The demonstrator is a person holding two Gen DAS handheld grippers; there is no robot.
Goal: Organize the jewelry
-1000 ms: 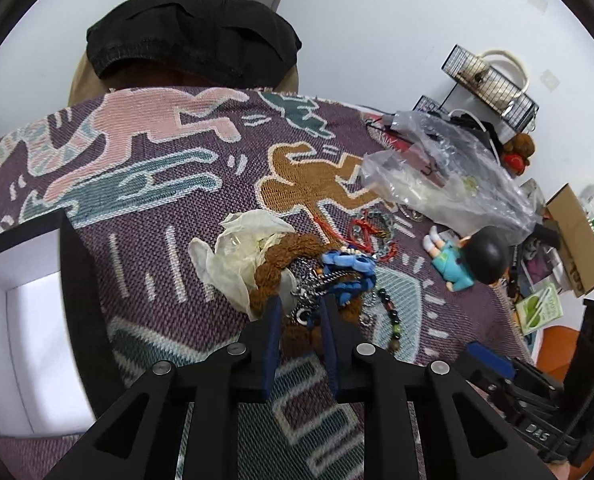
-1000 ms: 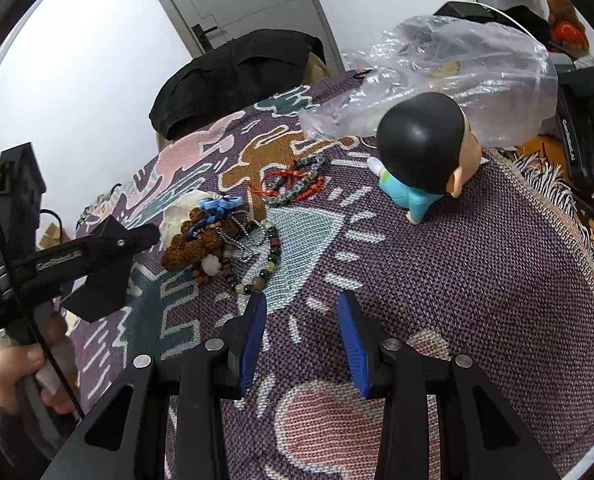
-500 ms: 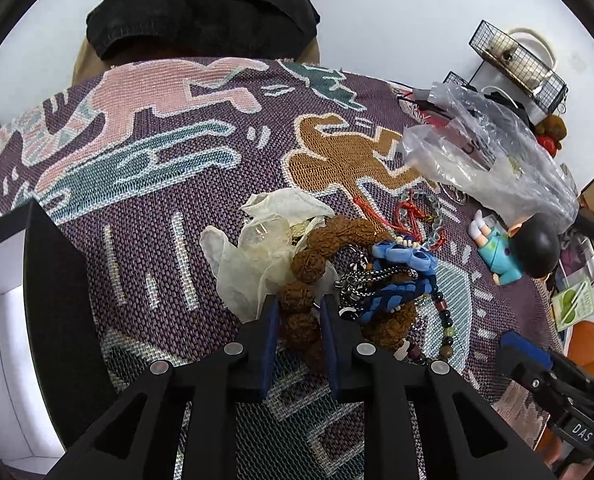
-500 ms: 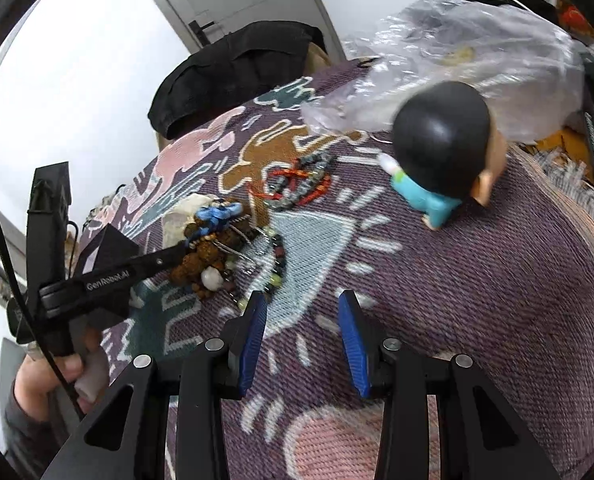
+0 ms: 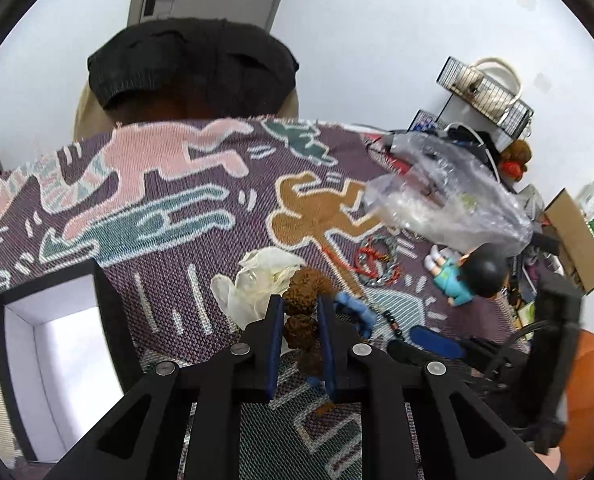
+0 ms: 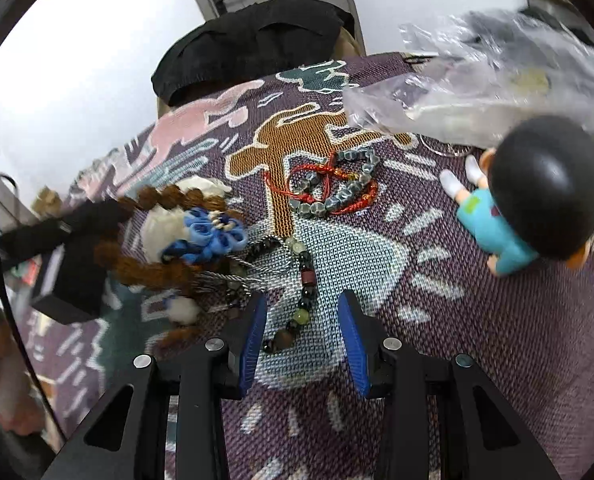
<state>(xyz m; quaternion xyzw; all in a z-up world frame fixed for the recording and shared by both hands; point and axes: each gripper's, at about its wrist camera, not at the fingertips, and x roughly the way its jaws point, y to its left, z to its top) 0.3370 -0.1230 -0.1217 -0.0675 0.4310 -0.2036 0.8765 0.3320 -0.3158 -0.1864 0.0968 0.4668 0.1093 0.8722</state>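
My left gripper (image 5: pixel 300 312) is shut on a bracelet of big brown knobbly beads (image 5: pixel 301 322), lifted a little off the patterned cloth; it also shows in the right wrist view (image 6: pixel 153 272). Blue jewelry (image 6: pixel 211 238) and a silver chain (image 6: pixel 225 278) are tangled with it. My right gripper (image 6: pixel 301 330) is open, its fingers either side of a dark and green bead bracelet (image 6: pixel 303 276) on the cloth. A red cord and grey bead bracelet (image 6: pixel 333 184) lies further back.
An open white-lined black box (image 5: pixel 53 344) stands at the left. A doll figure (image 6: pixel 537 200) lies at the right, a clear plastic bag (image 6: pixel 477 92) behind it. A crumpled white glove (image 5: pixel 257 284) lies beside the brown beads. A black cloth (image 5: pixel 193 60) covers a chair behind.
My left gripper has lifted with the brown bead bracelet in it, pulling the tangle up. My right gripper has moved forward over the dark and green bead bracelet.
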